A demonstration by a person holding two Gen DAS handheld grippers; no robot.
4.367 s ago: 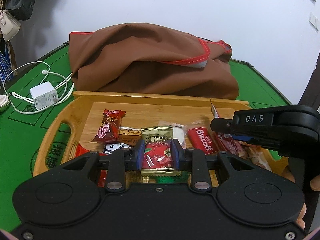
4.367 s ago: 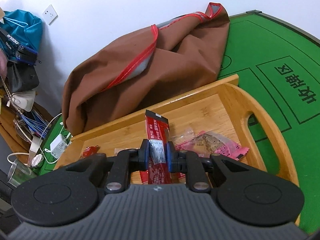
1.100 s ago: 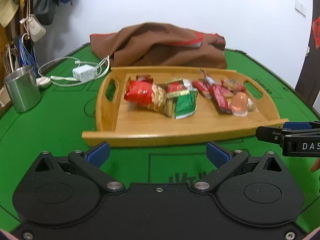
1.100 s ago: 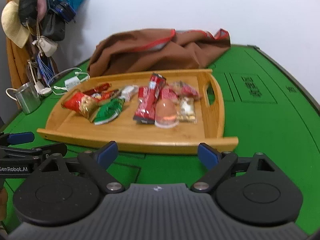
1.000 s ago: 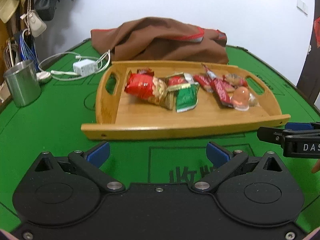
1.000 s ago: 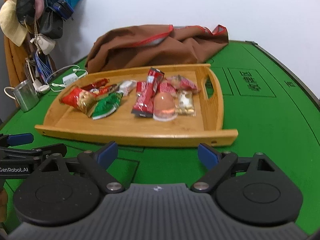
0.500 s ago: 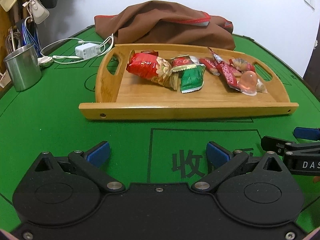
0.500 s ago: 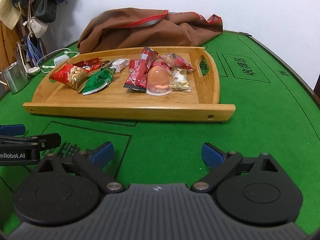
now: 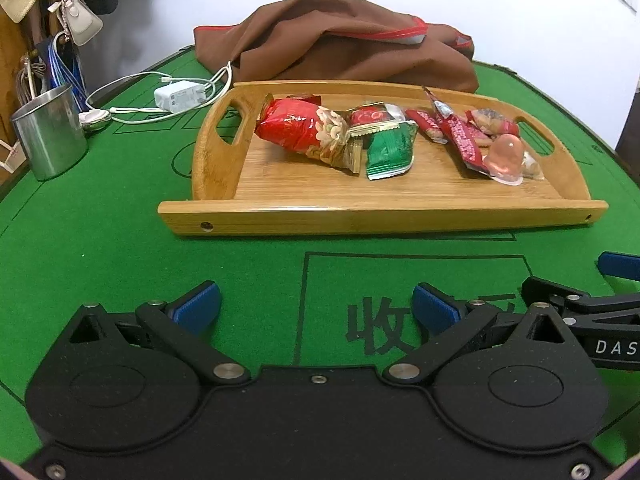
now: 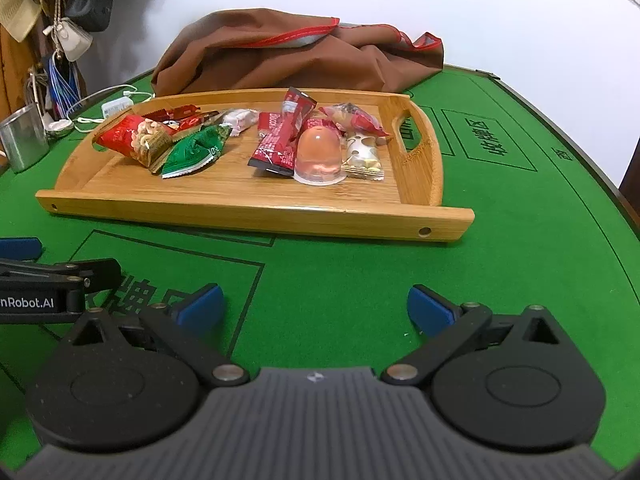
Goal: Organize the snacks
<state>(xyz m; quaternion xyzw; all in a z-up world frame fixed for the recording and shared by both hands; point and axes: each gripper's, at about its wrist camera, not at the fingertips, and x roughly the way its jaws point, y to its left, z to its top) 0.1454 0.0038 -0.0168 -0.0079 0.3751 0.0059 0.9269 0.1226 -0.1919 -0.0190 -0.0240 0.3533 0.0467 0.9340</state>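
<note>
Your right gripper (image 10: 312, 306) sits low in its frame with the jaws spread wide and nothing between them; they have just been opening, and only green felt shows in the gap. Your left gripper (image 9: 316, 308) is equally wide apart and empty, low in its own frame, above a printed character on the felt.

The snacks lie in the wooden tray (image 9: 380, 216), which fills the middle of both views, well apart from both grippers. In the left wrist view, a red peanut bag (image 9: 304, 132) lies toward the tray's left end, with a green packet (image 9: 390, 152) just beside it on the right. Toward the tray's right end sit a red stick packet (image 9: 460, 140) and a clear jelly cup (image 9: 506, 156), touching each other. In the right wrist view a small clear bag of pale pieces (image 10: 362, 156) rests against the jelly cup's right side.

Behind the tray, a brown cloth (image 9: 340, 44) with red trim is heaped at the upper centre. At the left of the frame stand a steel cup (image 9: 50, 132) and a white charger (image 9: 180, 96) with its cable. The green table (image 9: 100, 240) carries everything.
</note>
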